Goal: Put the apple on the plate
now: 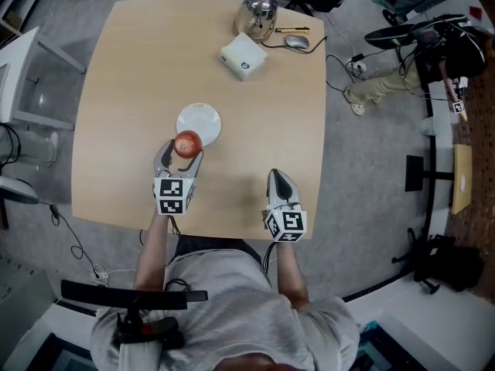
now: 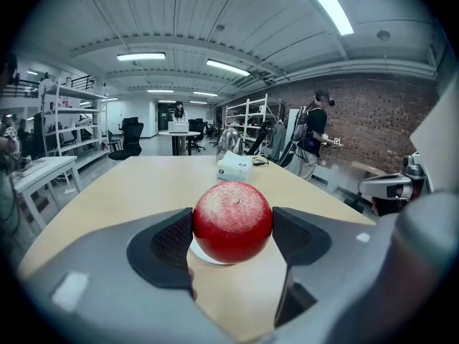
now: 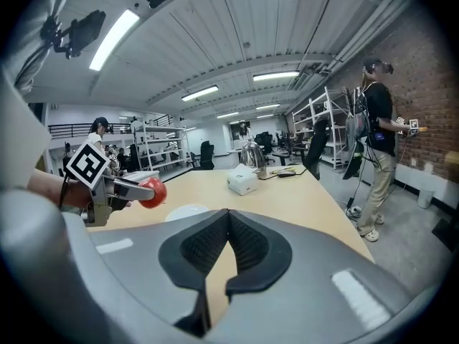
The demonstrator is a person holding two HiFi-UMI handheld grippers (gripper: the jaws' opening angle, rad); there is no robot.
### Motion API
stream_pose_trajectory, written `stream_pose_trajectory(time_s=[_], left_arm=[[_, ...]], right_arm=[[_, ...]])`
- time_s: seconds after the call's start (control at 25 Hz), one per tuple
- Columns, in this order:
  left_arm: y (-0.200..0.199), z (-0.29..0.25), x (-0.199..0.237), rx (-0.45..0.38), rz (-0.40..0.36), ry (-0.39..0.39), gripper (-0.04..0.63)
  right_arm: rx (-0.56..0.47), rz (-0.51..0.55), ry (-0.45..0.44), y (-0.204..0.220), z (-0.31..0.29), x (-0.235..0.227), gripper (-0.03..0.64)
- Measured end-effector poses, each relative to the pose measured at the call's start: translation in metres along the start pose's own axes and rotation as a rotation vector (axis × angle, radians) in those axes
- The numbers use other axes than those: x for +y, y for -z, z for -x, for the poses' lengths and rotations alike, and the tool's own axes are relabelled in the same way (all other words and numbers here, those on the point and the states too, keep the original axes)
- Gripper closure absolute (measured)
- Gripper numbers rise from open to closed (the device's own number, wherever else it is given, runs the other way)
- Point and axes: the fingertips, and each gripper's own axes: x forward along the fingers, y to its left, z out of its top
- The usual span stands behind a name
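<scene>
My left gripper [image 1: 184, 153] pinches the apple [image 1: 188, 143] between its jaws, one pad pressed on either side of the red fruit, and holds it up off the bench [image 1: 124, 91]. The apple hangs at the near rim of the white plate [image 1: 204, 118], whose middle lies at about 1 o'clock from it. My right gripper [image 1: 277, 176] is over the near part of the bench, at about 4 o'clock from the left one and well apart from it, its jaws pressed together with nothing between them. Toward 12 o'clock, near the far edge, stand a white box [image 1: 243, 57], a shiny kettle [image 1: 257, 12] and a mouse [image 1: 296, 42].
</scene>
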Motion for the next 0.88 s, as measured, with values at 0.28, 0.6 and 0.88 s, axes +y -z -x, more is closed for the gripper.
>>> stream_pose_trajectory(time_s=[0.28,0.6,0.88], left_arm=[[0.011,-0.036,0.011,0.030,-0.007,0.009,0.227],[0.016,-0.053,0.013,0.050,-0.021,0.008,0.227],[0.021,-0.063,0.015,0.070,-0.036,0.011,0.227]], right_arm=[[0.020,-0.008,0.008,0.008,-0.027,-0.008,0.609],[0.041,-0.016,0.012,0.010,-0.032,-0.012,0.611],[0.059,-0.025,0.012,0.012,-0.033,-0.011,0.609]])
